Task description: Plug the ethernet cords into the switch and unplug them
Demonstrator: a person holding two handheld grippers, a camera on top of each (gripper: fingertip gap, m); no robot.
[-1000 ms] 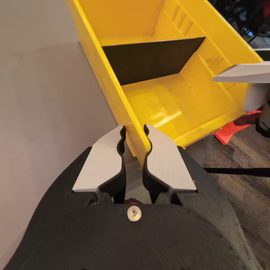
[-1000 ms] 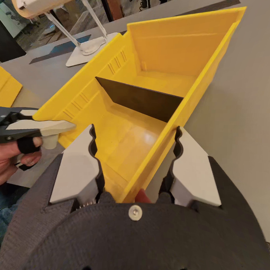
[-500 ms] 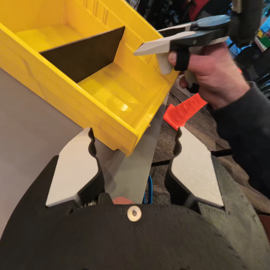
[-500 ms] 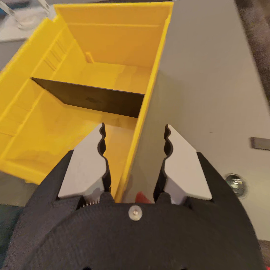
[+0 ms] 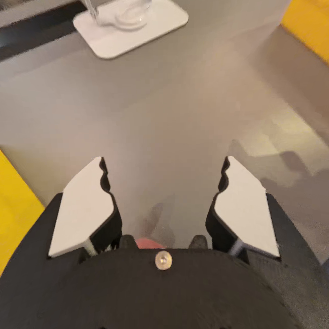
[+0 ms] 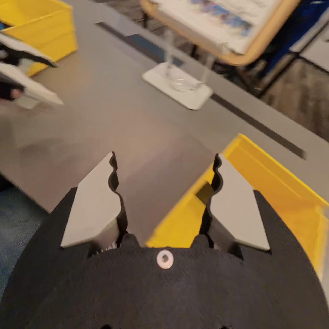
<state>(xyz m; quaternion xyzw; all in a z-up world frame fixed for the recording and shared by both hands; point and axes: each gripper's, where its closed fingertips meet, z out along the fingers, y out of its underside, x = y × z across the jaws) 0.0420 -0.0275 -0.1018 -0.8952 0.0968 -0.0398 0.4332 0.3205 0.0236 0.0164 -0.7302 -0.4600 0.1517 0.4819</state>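
Left wrist view, blurred. Left gripper (image 5: 164, 158), white fingers on a black body, jaws wide apart, nothing between them; it hangs over bare grey tabletop (image 5: 160, 110). White rounded-rectangle stand base (image 5: 131, 30) with clear posts at 12 o'clock, well apart from the fingertips. Yellow plastic bin (image 5: 309, 32) cut off at 1–2 o'clock; second yellow plastic bin (image 5: 12, 192) at 9 o'clock, just beside the left finger in the frame.

Right wrist view, also blurred. Right gripper (image 6: 164, 154), same build, jaws spread, holding nothing. Yellow bin (image 6: 263, 179) runs from 6 o'clock up toward 2 o'clock; its near corner shows between the fingers and its side passes behind the right finger. A dark divider (image 6: 204, 192) shows inside it. Table surface (image 6: 124, 115) bare ahead. The white stand base (image 6: 178, 89) at 12 o'clock carries clear posts up to a wood-framed board (image 6: 222, 26). Other yellow bin (image 6: 41, 32) at 10–11 o'clock. The left gripper (image 6: 55, 83) enters at 9–10 o'clock, fingers parted, a hand (image 6: 10, 92) behind it.

Ethernet cords and switch: neither view shows them.
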